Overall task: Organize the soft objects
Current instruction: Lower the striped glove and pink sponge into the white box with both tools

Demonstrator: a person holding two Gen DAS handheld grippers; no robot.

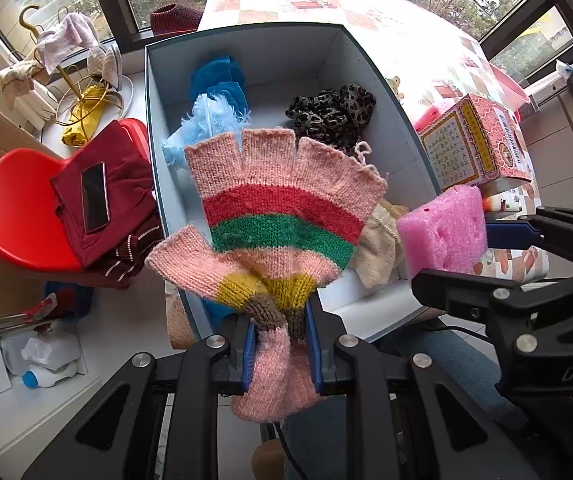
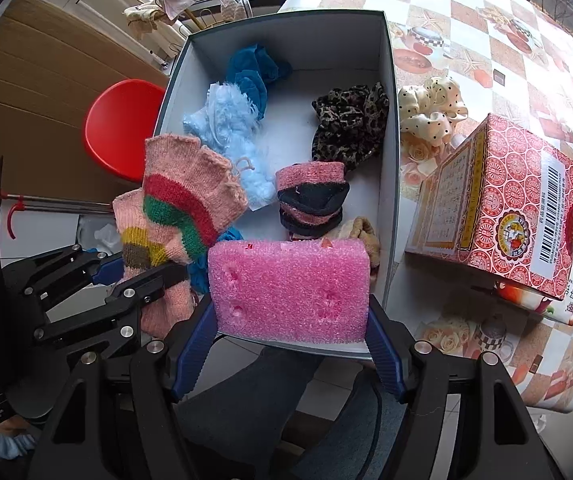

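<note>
My left gripper (image 1: 280, 344) is shut on the cuff of a pink knitted fingerless glove (image 1: 282, 204) with red, green and yellow stripes, hanging over the near left part of an open grey-white box (image 1: 338, 40). My right gripper (image 2: 288, 332) is shut on a pink foam sponge (image 2: 288, 286) held above the box's near edge (image 2: 386, 80). That sponge (image 1: 442, 232) and the right gripper (image 1: 462, 256) show at the right of the left wrist view. The glove (image 2: 178, 204) and the left gripper (image 2: 138, 276) sit left of the sponge in the right wrist view.
Inside the box lie blue fabric (image 2: 254, 68), a pale blue fluffy item (image 2: 230, 120), a leopard scrunchie (image 2: 350, 124), a pink-and-black sock roll (image 2: 312, 196) and a beige sock (image 2: 360, 232). A cream dotted scrunchie (image 2: 434, 108) and a red patterned carton (image 2: 502, 208) stand on the tablecloth. A red chair (image 1: 18, 208) holds clothes and a phone.
</note>
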